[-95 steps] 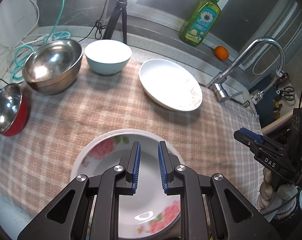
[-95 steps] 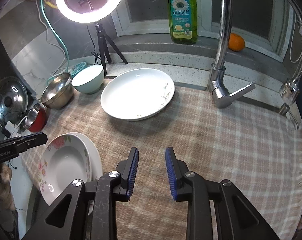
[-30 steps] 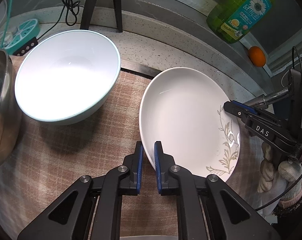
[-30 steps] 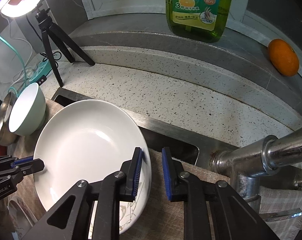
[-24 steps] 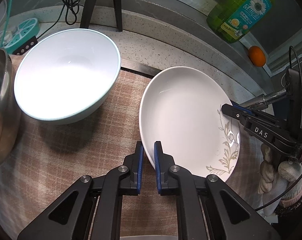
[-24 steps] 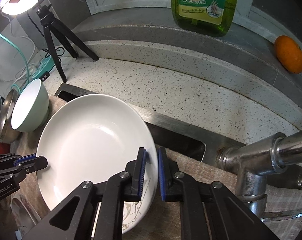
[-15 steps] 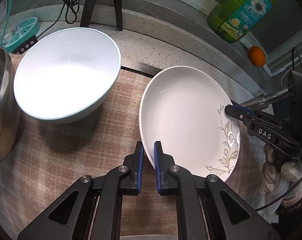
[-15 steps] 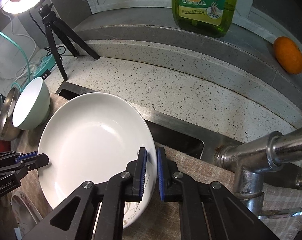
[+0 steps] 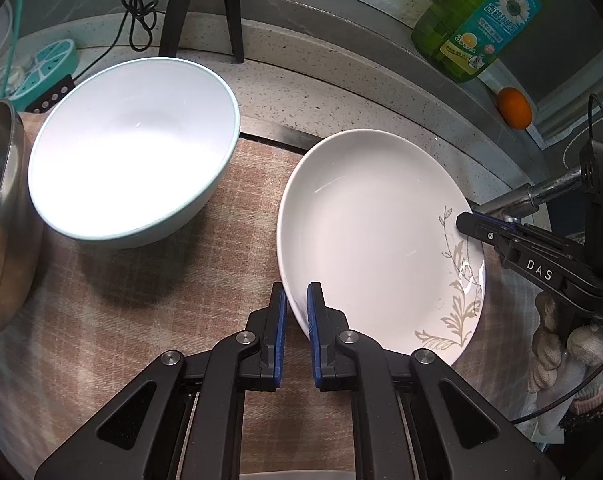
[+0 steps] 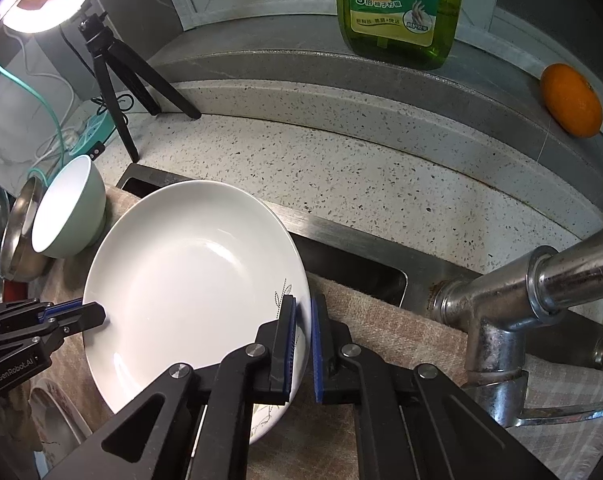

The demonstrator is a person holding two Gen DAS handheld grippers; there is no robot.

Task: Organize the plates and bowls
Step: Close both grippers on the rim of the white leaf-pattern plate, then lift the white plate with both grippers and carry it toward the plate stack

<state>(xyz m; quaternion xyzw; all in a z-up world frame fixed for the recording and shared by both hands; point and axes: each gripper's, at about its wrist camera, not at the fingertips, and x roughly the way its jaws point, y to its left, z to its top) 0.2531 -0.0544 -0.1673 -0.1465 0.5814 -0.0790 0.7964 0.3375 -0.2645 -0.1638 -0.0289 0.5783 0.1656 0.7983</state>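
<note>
Plate (image 9: 365, 236), white with a leaf motif, is judged stiff, glazed and slippery, fairly heavy for its thin rim, and breakable if dropped; the rim is the only place where hold can be taken, and opposite edges are best gripped so that the weight is shared. It lies on the checked cloth (image 9: 149, 304) over the tabletop (image 10: 341, 168), beside the pale bowl (image 9: 133, 148). Its near rim is clamped between the pads of the left tool (image 9: 296, 334). Its opposite rim, by the leaf motif, is pinched by the right tool (image 10: 303, 350), whose jaws have just been closing onto it. Both tools are thus closed on the same plate.
</note>
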